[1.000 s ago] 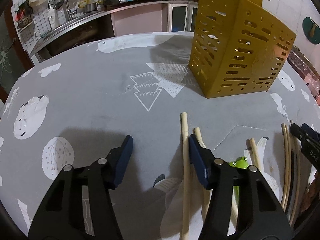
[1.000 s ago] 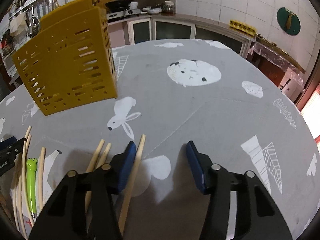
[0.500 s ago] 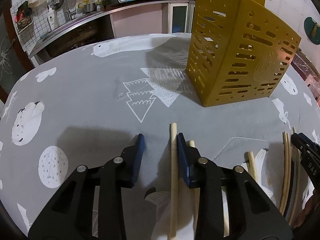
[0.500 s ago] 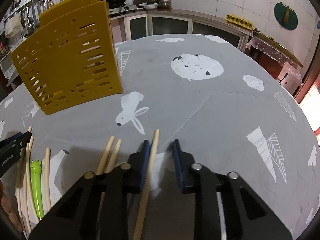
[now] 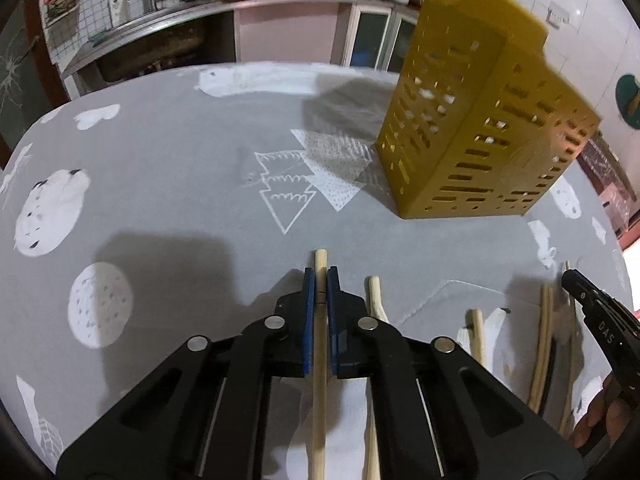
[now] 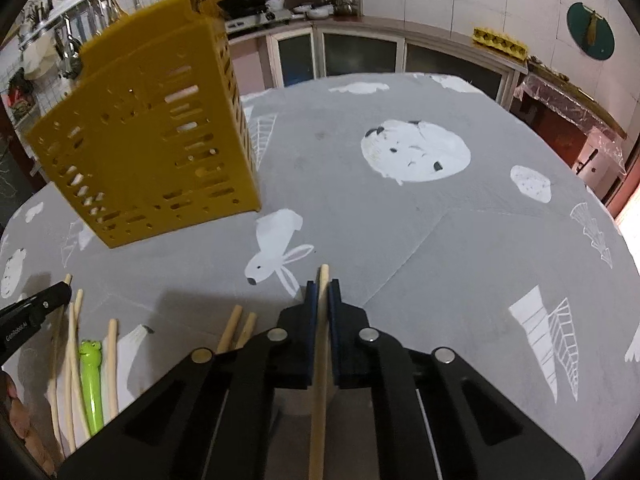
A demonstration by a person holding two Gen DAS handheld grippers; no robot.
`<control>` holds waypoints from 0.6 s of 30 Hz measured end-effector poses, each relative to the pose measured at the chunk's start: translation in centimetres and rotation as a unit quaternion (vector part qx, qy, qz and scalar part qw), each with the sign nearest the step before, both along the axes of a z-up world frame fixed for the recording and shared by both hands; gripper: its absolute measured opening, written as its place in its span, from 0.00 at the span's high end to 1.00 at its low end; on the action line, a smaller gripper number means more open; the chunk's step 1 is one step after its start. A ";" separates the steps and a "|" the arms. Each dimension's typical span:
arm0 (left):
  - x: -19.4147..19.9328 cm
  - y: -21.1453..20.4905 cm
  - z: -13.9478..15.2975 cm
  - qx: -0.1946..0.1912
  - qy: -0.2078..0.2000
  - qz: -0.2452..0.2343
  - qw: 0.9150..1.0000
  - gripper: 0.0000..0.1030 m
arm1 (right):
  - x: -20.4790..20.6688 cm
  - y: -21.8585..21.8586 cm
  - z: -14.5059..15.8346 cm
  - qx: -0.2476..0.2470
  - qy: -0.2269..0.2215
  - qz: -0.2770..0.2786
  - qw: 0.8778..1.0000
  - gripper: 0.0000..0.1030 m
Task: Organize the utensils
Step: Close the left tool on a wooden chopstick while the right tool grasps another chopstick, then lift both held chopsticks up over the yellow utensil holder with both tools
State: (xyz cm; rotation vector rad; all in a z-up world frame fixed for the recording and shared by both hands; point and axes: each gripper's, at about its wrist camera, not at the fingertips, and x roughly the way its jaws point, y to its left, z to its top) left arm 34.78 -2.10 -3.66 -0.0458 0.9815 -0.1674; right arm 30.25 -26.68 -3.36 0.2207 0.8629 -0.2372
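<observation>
My left gripper (image 5: 320, 278) is shut on a pale wooden chopstick (image 5: 320, 264) whose tip sticks out past the blue pads. My right gripper (image 6: 323, 290) is shut on another wooden chopstick (image 6: 323, 276). A yellow perforated utensil holder (image 5: 476, 136) stands on the grey tablecloth ahead and to the right of the left gripper; in the right wrist view the holder (image 6: 152, 152) is ahead to the left. More chopsticks (image 5: 374, 300) lie beside the left gripper, and a pair (image 6: 238, 326) lies left of the right gripper.
Several loose chopsticks (image 6: 74, 344) and a green frog-headed utensil (image 6: 91, 376) lie on the cloth between the grippers. The other gripper's black tip shows at each view's edge (image 5: 596, 312) (image 6: 32, 312). Kitchen counters stand behind the table.
Both grippers went from wide open to shut, each closing on a chopstick. Both views have drawn closer to the yellow holder.
</observation>
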 end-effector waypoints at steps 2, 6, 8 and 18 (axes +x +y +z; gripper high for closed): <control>-1.1 0.3 0.7 0.000 -0.019 0.000 1.000 0.96 | -0.9 0.0 0.8 0.001 -0.017 0.006 1.000 0.94; -3.7 1.4 3.1 -0.026 -0.066 0.002 0.997 0.96 | -2.9 0.1 2.9 0.005 -0.063 0.022 0.998 0.94; -4.9 1.8 4.3 -0.041 -0.087 0.001 0.995 0.96 | -4.0 0.0 3.8 0.013 -0.089 0.030 0.996 0.94; -10.9 2.5 8.7 -0.054 -0.187 0.005 0.981 0.96 | -9.7 0.1 8.1 -0.007 -0.206 0.062 0.977 0.94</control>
